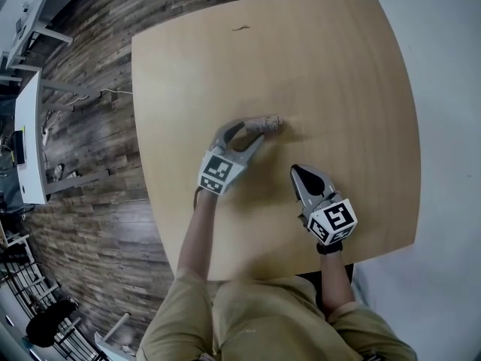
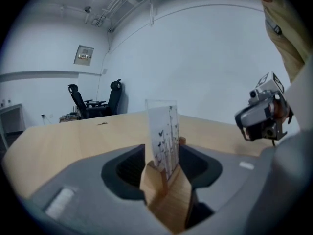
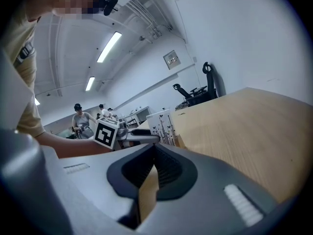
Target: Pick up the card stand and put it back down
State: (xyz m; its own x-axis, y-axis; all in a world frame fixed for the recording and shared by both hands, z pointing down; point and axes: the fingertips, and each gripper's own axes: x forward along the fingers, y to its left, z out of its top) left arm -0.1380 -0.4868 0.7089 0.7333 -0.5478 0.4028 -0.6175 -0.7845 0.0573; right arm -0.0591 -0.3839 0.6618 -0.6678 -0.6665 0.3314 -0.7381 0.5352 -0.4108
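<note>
A pale wooden worktop (image 1: pixel 338 66) carries the card stand (image 1: pixel 269 123), which sits near the middle of the surface, a little to the left gripper's side. The left gripper (image 1: pixel 254 130) reaches in from the person's side with its jaws spread wide, one on each flank of the stand's wooden base. In the left gripper view the base fills most of the space between the jaws, with a dark gap on its right side, so the pads do not seem to press on it. The stand rests upright on the worktop. Its clear sheet (image 2: pixel 164 131) rises from a slot in the base and shows small dark butterflies and stalks. The right gripper (image 1: pixel 301 171) lies well apart from the stand, nearer the person and toward the worktop's right edge. Its jaws are drawn together to a thin slit, and its own view shows nothing between them. A small dark mark (image 1: pixel 242 28) lies near the far edge of the worktop. Dark plank floor (image 1: pixel 90 126) runs along the left side, and two black office chairs (image 2: pixel 95 102) stand beyond the worktop against a white wall.
</note>
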